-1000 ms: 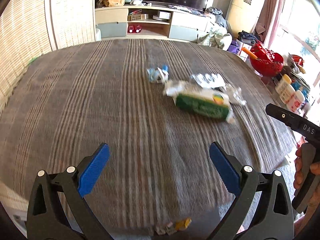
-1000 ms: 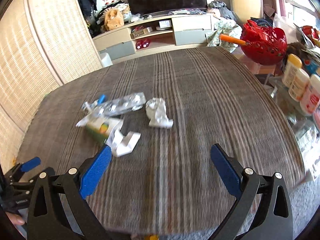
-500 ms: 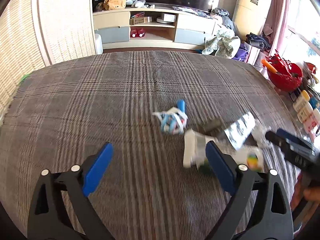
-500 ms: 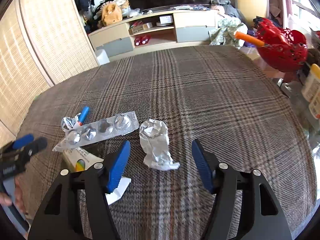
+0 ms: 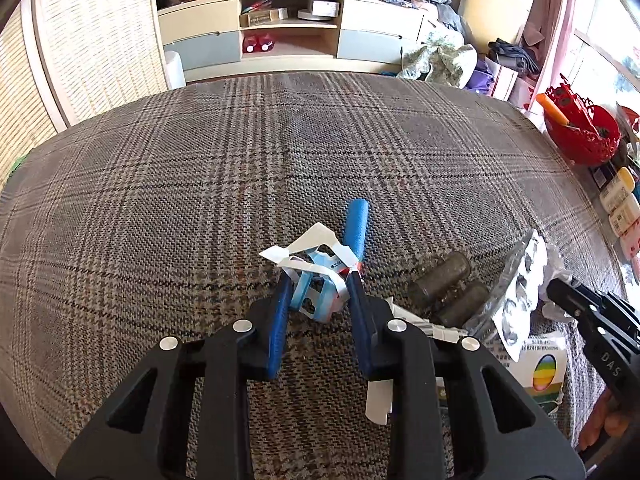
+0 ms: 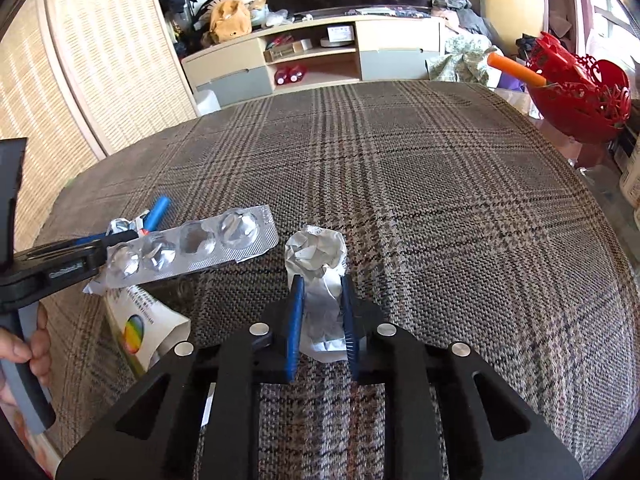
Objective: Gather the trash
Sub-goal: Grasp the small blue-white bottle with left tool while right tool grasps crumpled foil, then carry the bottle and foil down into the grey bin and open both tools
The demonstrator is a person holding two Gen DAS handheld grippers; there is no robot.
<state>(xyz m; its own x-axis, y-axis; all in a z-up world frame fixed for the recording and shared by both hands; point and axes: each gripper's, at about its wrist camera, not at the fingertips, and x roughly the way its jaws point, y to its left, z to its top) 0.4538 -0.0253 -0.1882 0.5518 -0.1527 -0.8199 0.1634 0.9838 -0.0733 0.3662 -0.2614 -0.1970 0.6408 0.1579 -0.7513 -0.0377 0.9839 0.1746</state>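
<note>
Trash lies on a plaid cloth (image 5: 192, 168). My left gripper (image 5: 320, 280) has its jaws closing, and the blue pads press on a crumpled blue-and-white wrapper (image 5: 316, 292). A blue tube (image 5: 357, 228) sticks out beyond the wrapper. In the right wrist view my right gripper (image 6: 321, 286) is also closing, with its pads squeezing the lower part of a crumpled foil wrapper (image 6: 316, 250). Between the two lie an empty blister pack (image 6: 192, 244) and a white-and-green packet (image 6: 140, 322), loose on the cloth.
A red basket (image 6: 580, 92) with an orange stick stands past the cloth's right edge, with several bottles (image 5: 618, 204) beside it. A low TV cabinet (image 5: 288, 36) is at the back and wicker screens (image 6: 100, 60) are on the left. A person's hand (image 6: 36, 344) grips the left tool's handle.
Both grippers came down and forward over the trash. Their jaws went from wide open to closed, the left around the blue-and-white wrapper and the right around the foil.
</note>
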